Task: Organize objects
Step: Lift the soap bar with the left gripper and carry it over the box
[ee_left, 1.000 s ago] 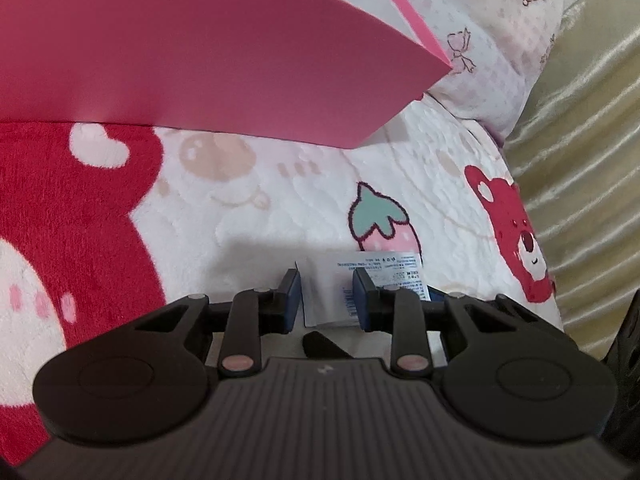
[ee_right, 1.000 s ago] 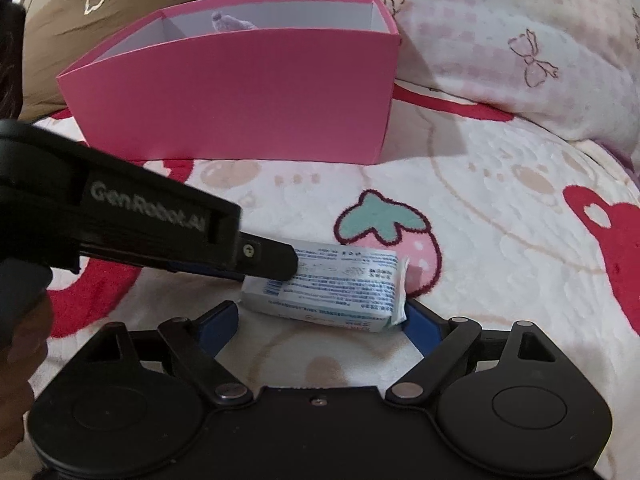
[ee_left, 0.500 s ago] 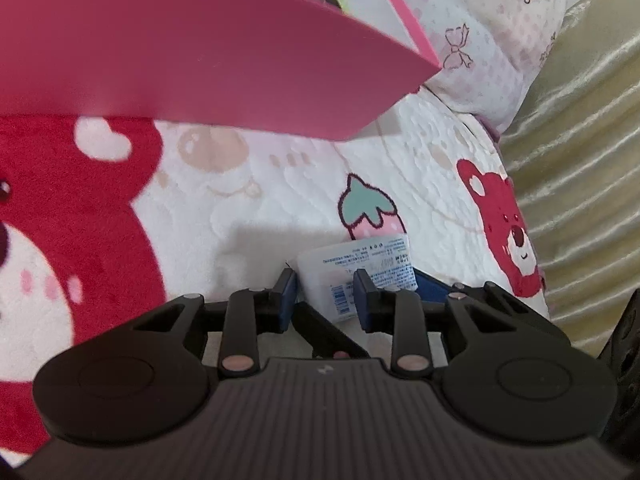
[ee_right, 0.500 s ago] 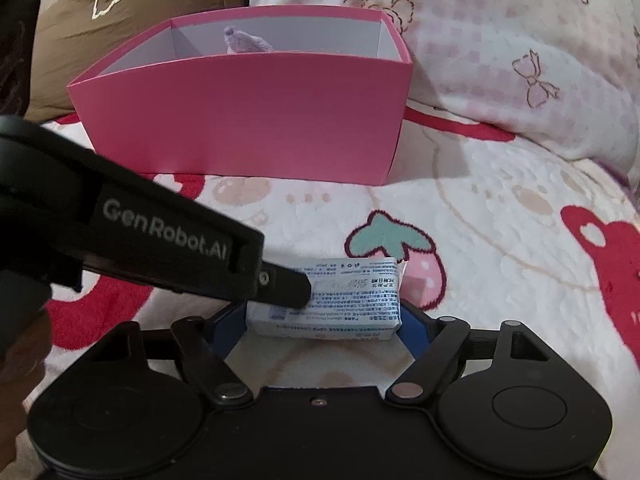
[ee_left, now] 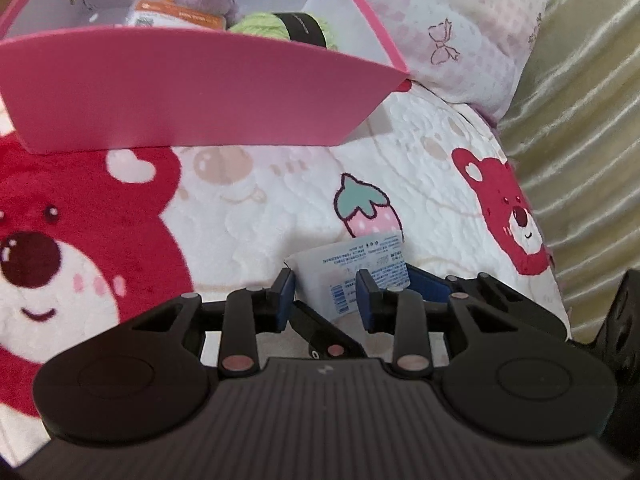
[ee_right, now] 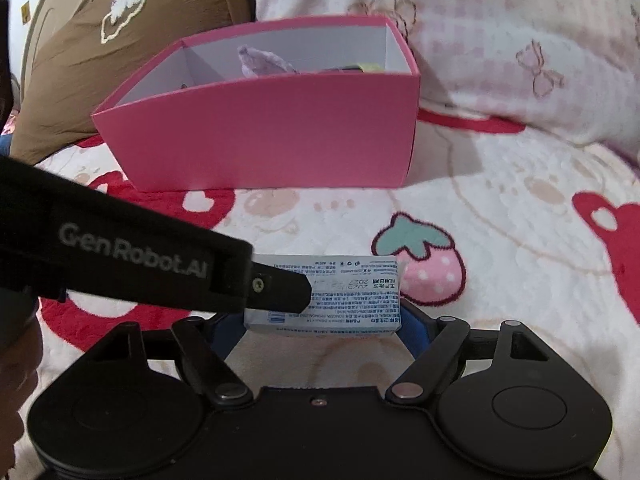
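White packet [ee_right: 324,294] is lifted above the blanket [ee_right: 500,240], gripped endwise by my right gripper [ee_right: 320,330] and pinched by my left gripper [ee_left: 325,294]. Pink box [ee_right: 264,136] ahead holds toys; open blanket between.

The left gripper [ee_left: 325,296] points down at a slant, and its narrow jaws clamp the left end of the packet [ee_right: 352,280]. The right gripper [ee_right: 322,326] slants down too; its wide jaws have just been closing and press the packet's two short ends.
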Tool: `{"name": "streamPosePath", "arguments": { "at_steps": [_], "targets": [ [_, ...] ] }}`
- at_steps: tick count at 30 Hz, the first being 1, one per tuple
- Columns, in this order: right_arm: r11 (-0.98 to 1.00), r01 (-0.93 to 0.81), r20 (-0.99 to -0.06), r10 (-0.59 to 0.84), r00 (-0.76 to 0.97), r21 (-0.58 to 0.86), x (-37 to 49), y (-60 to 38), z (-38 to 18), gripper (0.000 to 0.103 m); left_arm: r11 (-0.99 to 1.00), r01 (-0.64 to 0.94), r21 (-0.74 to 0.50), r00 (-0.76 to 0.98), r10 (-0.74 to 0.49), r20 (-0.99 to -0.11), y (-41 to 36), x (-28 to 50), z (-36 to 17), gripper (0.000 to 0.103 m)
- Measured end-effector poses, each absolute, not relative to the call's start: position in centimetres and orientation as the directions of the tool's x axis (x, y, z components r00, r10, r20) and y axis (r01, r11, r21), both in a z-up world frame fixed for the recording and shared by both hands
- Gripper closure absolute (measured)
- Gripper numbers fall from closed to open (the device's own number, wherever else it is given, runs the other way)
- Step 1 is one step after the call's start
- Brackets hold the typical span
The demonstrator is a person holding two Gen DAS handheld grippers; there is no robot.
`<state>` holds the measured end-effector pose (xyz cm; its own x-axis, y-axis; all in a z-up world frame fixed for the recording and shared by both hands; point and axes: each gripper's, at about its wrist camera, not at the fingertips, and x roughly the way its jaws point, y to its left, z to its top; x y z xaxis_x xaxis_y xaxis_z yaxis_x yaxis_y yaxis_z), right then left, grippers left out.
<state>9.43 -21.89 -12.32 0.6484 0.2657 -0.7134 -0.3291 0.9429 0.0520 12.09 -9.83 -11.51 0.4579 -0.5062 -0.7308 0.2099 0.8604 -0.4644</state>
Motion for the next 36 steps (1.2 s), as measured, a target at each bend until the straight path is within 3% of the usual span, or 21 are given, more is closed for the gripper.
{"name": "streamPosePath", "arguments": {
  "at_steps": [7,14,36],
  "targets": [
    [0.934,-0.351,-0.673,0.301,0.676,0.064,8.1,-20.9,-10.1,0.020,0.870,0.209,-0.447,0.492,-0.489,-0.721,-8.3,10.6,-8.7,0.070],
    [0.911,-0.407,-0.659,0.346,0.668,0.066,7.4,-20.1,-8.0,0.018,0.906,0.250,-0.341,0.505,-0.423,-0.752,-8.6,9.6,-6.3,0.068],
    [0.901,-0.432,-0.642,0.348,0.683,0.029,5.4,-18.2,-2.0,0.015,0.875,0.287,-0.391,0.546,-0.485,-0.684,-6.7,7.3,0.0,0.053]
  ]
}}
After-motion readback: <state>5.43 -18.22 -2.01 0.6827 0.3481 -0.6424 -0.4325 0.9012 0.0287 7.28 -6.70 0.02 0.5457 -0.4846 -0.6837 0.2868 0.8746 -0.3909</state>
